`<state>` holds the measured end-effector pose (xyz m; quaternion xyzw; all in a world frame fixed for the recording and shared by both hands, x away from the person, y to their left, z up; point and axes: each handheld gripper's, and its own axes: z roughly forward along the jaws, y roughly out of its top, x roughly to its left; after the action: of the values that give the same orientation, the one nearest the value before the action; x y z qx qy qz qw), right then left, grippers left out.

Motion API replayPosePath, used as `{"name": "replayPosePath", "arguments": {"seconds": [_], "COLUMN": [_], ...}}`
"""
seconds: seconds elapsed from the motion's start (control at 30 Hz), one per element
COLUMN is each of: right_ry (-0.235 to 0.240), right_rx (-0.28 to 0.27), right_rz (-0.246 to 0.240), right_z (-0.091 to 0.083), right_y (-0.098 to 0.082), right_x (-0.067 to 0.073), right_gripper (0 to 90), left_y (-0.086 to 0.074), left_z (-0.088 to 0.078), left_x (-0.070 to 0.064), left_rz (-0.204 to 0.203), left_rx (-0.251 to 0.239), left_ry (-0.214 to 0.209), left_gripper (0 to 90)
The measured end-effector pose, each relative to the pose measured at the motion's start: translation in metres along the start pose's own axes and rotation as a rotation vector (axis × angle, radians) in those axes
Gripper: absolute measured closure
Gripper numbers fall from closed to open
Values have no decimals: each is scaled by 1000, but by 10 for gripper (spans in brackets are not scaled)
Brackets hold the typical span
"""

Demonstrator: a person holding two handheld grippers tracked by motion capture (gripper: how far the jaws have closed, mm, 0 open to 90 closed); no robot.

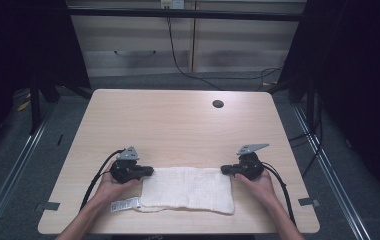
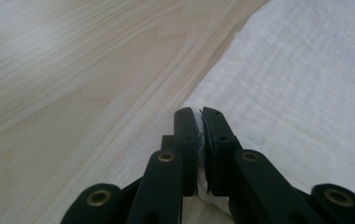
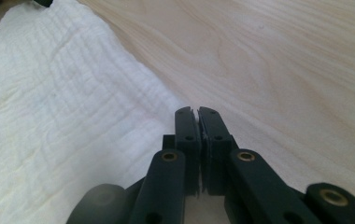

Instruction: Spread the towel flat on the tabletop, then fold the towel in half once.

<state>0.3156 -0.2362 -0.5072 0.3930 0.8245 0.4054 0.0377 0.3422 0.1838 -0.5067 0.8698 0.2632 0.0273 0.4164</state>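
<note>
A white folded cloth (image 1: 188, 189) lies flat near the front edge of the wooden table (image 1: 178, 125). A printed label (image 1: 125, 204) sticks out at its front left corner. My left gripper (image 1: 150, 171) sits at the cloth's far left corner. In the left gripper view, my left gripper (image 2: 200, 114) is shut with a fold of the cloth (image 2: 297, 84) pinched between its jaws. My right gripper (image 1: 224, 169) sits at the cloth's far right corner. In the right gripper view, my right gripper (image 3: 197, 112) is shut on the edge of the cloth (image 3: 49, 102).
A round cable hole (image 1: 218, 104) is in the table's far right part. Cabinets (image 1: 188, 45) with a hanging cable stand behind the table. Dark frame posts (image 1: 35, 100) flank both sides. A black cable trails from each gripper toward the front edge.
</note>
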Motion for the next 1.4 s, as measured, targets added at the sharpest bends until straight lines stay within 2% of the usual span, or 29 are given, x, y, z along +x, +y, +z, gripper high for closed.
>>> {"name": "replayPosePath", "arguments": {"seconds": [0.2, 0.43, 0.7, 0.93, 1.23, 1.4], "right_ry": [-6, -21, -29, -34, -38, -52], "right_rx": [-31, -76, -118, -153, -160, -174], "right_rz": [-11, -29, -66, -69, -89, -102], "right_z": [-3, -10, -16, -24, -27, -31], "right_y": [2, 7, 15, 22, 30, 39], "right_x": [0, 6, 13, 13, 14, 10], "right_gripper": [871, 872, 872, 872, 872, 872], "left_y": [2, 6, 8, 11, 21, 35], "left_z": [0, -7, -16, -20, -24, -29], "left_x": [1, -1, 3, 5, 2, 6], "left_rz": [-29, -25, -40, -50, -34, -31], "left_rx": [-13, -37, -83, -103, -125, -150], "left_ry": [-3, 4, 5, -8, -2, 21], "left_gripper": [862, 864, 863, 863, 863, 863]}}
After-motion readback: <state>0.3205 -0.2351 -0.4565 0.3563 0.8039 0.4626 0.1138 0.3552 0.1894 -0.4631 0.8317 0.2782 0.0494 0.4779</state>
